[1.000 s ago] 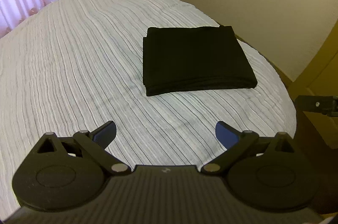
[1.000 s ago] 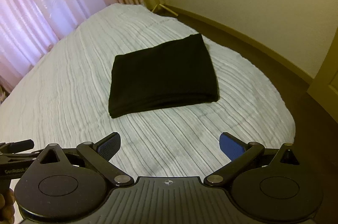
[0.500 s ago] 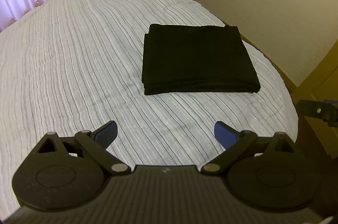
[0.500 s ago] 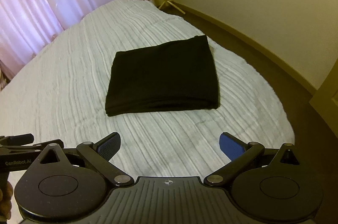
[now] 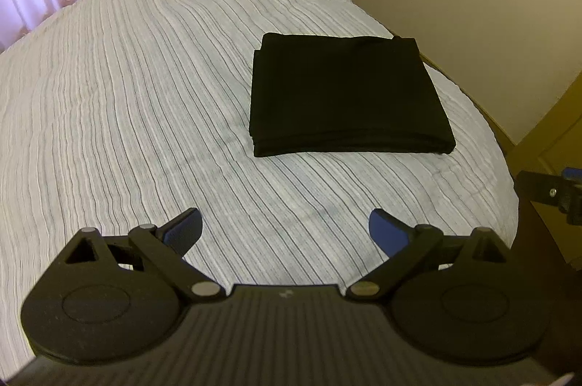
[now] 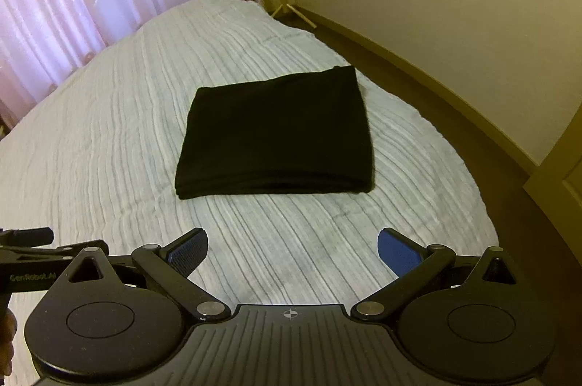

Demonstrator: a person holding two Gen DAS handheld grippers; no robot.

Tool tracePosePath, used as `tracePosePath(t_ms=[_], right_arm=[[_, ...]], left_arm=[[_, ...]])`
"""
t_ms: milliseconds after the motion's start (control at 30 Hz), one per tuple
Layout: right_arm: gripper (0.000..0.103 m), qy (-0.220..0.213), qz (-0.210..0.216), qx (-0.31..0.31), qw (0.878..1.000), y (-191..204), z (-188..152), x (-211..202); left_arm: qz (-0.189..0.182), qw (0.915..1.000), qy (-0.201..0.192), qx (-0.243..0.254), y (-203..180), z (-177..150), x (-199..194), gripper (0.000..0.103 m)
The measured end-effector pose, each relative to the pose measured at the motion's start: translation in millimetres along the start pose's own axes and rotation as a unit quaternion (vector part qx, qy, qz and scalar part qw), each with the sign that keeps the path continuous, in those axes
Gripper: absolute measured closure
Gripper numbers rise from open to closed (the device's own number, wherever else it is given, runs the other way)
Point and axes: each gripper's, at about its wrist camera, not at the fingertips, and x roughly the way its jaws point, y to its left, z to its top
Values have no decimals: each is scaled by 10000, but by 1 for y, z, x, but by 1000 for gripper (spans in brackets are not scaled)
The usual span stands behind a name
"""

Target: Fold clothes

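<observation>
Both jaws stand wide and hold nothing: the left hand-held gripper and the right hand-held gripper. A folded black cloth lies flat on the striped bed, ahead of both, apart from their fingers.

Folded garment on bed — right side.

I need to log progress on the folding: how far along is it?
Done: the black garment lies folded in a neat layered rectangle on the striped bedspread. In hand: nothing; left tool and right tool are open, short of it. Left: no other clothes visible.
</observation>
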Motion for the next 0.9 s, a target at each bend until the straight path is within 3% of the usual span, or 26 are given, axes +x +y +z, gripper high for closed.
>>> tracePosePath(t_ms=[900], right_arm=[[1, 22, 96, -59, 9999, -4, 7, 8]], left_arm=[[174, 9998, -40, -7, -6, 8, 7, 6]])
